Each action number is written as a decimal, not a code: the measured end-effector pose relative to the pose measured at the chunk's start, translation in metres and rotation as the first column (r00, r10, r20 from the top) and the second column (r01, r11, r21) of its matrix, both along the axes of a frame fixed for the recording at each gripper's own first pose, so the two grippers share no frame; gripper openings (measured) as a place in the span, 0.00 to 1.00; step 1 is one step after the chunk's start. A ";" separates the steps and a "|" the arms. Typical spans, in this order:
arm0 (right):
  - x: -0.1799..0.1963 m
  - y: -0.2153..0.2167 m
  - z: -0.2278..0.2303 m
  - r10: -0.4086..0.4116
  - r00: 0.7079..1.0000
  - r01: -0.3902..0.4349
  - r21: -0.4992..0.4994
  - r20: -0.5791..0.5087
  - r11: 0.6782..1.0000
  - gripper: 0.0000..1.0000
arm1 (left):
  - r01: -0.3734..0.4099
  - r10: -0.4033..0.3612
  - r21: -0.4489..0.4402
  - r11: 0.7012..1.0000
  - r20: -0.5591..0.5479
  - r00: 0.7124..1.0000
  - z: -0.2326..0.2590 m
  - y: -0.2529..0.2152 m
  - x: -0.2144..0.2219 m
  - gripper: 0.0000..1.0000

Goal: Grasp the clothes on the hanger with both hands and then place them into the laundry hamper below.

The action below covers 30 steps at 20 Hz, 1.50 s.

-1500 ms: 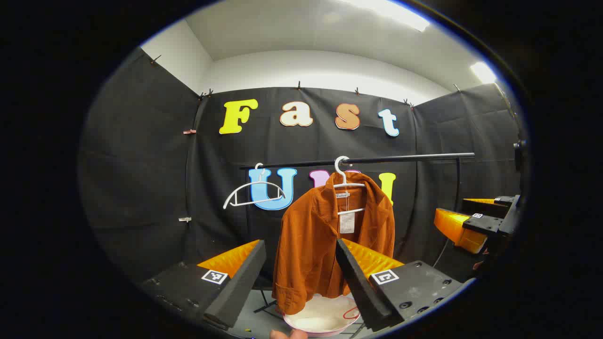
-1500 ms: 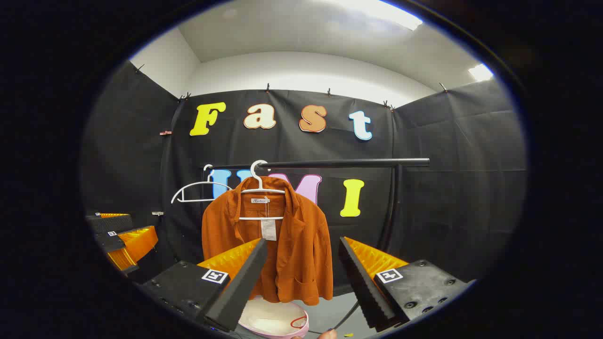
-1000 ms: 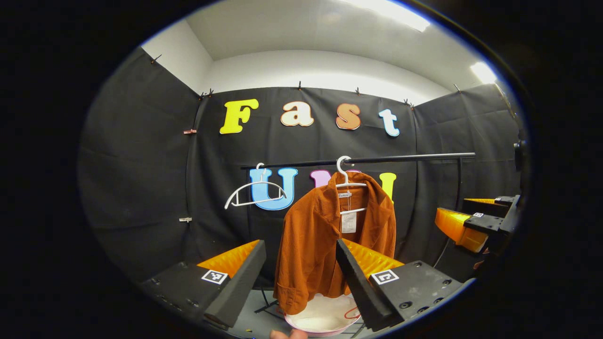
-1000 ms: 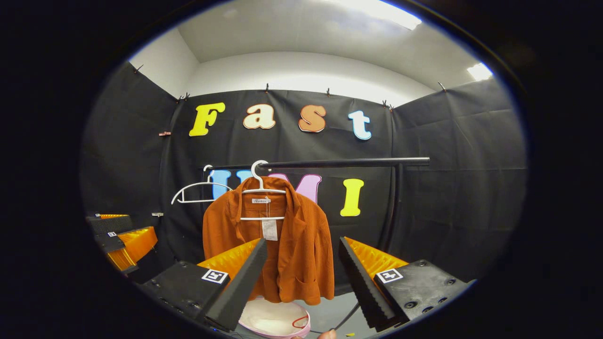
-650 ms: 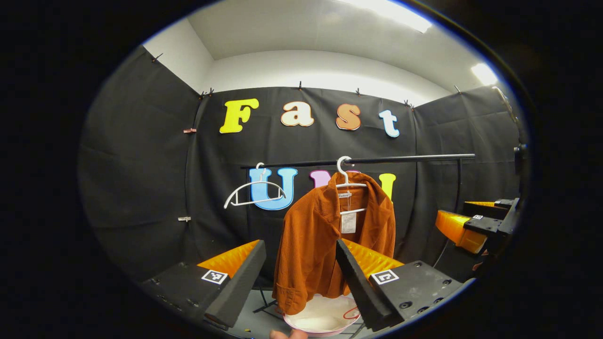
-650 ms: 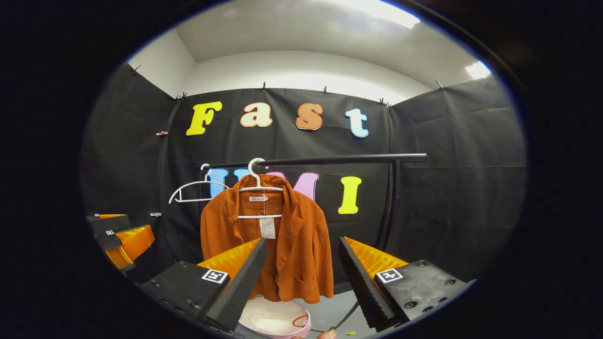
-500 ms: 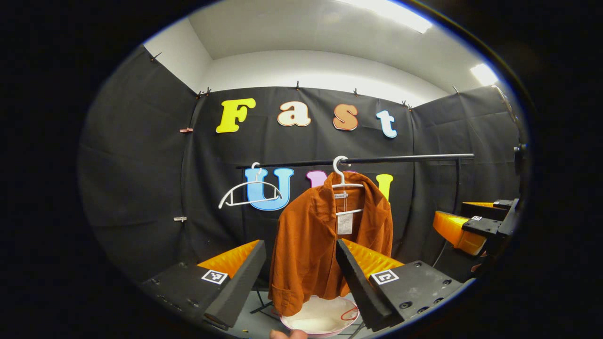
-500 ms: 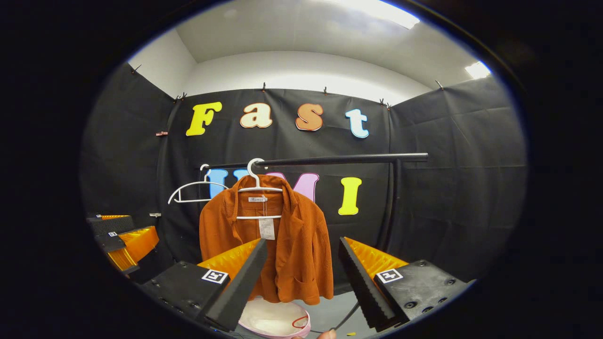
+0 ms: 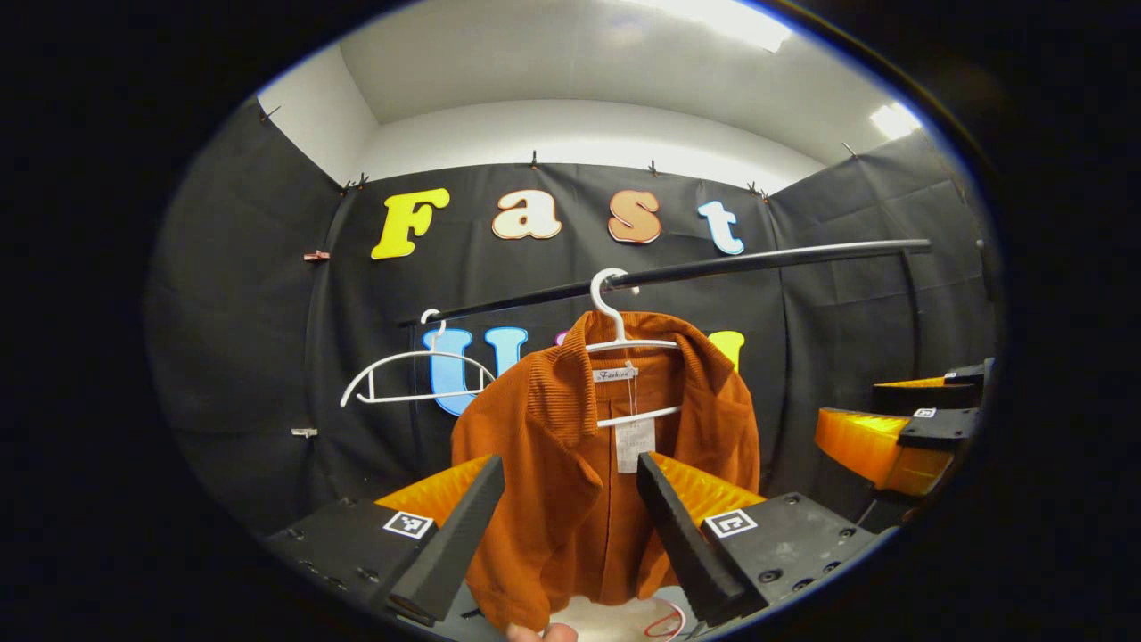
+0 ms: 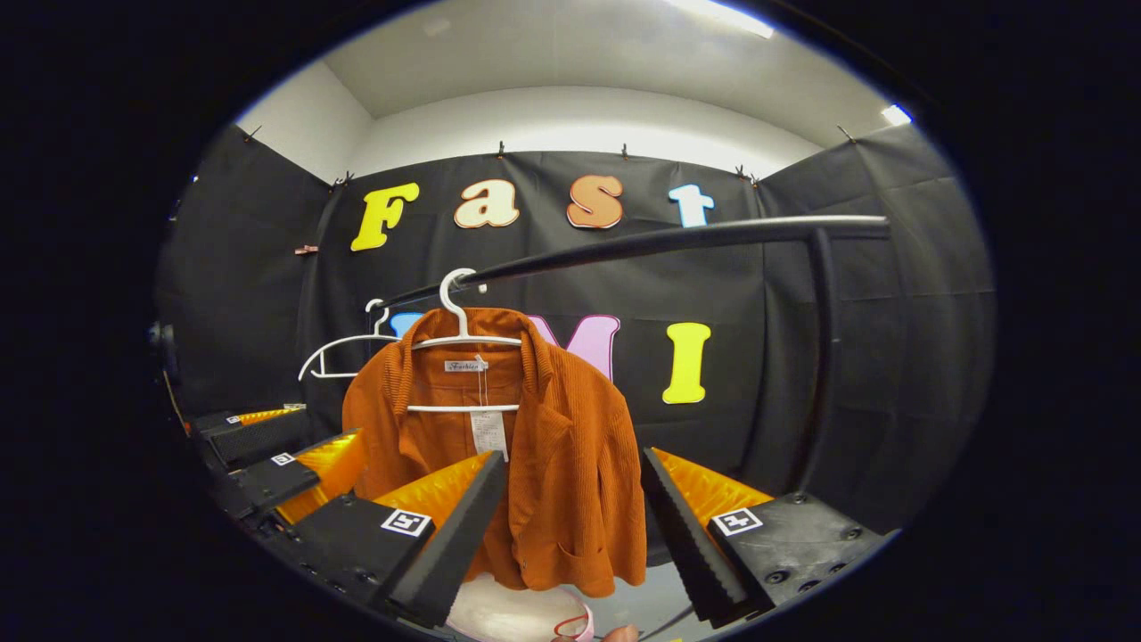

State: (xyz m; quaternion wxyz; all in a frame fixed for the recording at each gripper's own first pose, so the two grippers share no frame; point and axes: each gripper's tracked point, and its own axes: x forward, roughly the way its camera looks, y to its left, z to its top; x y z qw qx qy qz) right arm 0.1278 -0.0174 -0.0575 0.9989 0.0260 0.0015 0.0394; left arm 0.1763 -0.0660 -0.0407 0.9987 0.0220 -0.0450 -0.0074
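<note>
A rust-orange jacket hangs on a white hanger from a black rail. Below it sits a pale pink-rimmed hamper, mostly hidden by the jacket and my fingers. My left gripper is open, and the jacket's front shows through its gap, a short way ahead. My right gripper is also open, facing the jacket's right half. The left gripper view has the right gripper at the far right; the right gripper view has the left gripper at the lower left.
An empty white hanger hangs on the same rail, left of the jacket. The rail's upright post stands to the right. A fingertip shows at the bottom edge. Black cloth walls close in on three sides.
Both grippers have moved forward towards the jacket, which now looks larger and covers most of the hamper. The rail sits higher and slanted in both views. Both stay open.
</note>
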 end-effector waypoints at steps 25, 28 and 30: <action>0.165 0.104 -0.075 0.444 0.875 -0.310 0.479 -0.195 0.821 0.05 | -0.054 0.035 -0.081 0.995 -0.219 0.975 -0.060 0.032 0.128 0.10; 0.157 0.106 -0.074 0.560 0.778 -0.300 0.616 -0.284 0.729 0.05 | -0.036 -0.002 -0.123 0.992 -0.295 0.955 -0.058 0.031 0.125 0.10; 0.153 0.093 -0.074 0.572 0.741 -0.311 0.576 -0.352 0.756 0.05 | -0.017 -0.029 -0.130 0.991 -0.346 0.938 -0.055 0.032 0.119 0.10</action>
